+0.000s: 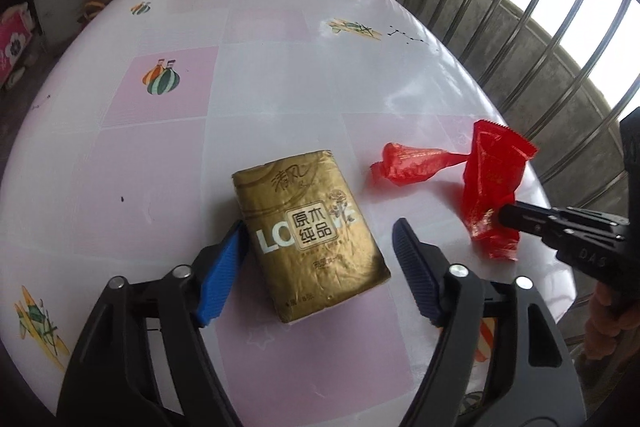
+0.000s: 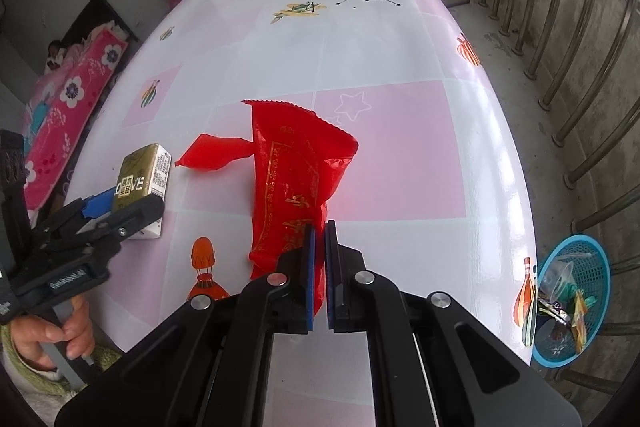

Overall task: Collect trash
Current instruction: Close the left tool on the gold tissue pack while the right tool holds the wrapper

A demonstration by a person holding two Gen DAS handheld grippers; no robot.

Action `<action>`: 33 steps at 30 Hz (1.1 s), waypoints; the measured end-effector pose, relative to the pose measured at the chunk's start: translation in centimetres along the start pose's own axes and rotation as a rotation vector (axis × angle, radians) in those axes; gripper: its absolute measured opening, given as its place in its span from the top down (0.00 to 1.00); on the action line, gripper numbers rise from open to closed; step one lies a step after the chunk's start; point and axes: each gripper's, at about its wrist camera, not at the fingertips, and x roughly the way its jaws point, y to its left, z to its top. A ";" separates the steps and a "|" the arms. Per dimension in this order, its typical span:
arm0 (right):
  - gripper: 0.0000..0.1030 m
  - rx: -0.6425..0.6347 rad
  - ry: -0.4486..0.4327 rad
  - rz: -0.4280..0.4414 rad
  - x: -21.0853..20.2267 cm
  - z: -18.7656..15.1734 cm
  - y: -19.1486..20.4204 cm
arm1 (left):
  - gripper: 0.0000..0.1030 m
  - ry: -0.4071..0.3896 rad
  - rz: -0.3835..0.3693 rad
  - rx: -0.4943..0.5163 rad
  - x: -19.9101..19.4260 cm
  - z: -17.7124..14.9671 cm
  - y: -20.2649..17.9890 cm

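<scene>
Two tools work your worktop [image 2: 400, 155]: the right tool [image 2: 319, 227] pinches a limp, crinkly red wrapper [image 2: 296, 163] by its lower end. Your left tool [image 1: 320, 251], jaws apart and empty, straddles the soft gold tissue pack [image 1: 308, 231]; squeeze its long sides.

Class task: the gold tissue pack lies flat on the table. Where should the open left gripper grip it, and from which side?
Come from above, as the left gripper is already placed, and close on the two long side edges of the gold tissue pack. It lies flat, its width fits between the open fingers, and it looks soft, so squeeze lightly.
</scene>
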 end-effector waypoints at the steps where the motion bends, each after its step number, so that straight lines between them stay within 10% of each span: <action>1: 0.95 0.001 -0.002 0.002 -0.1 0.0 -0.2 | 0.41 -0.001 0.013 0.007 0.0 0.0 -0.1; 33: 0.96 -0.030 -0.080 -0.008 -3.1 -0.1 0.6 | 0.44 -0.095 0.037 0.050 -2.7 0.0 -0.3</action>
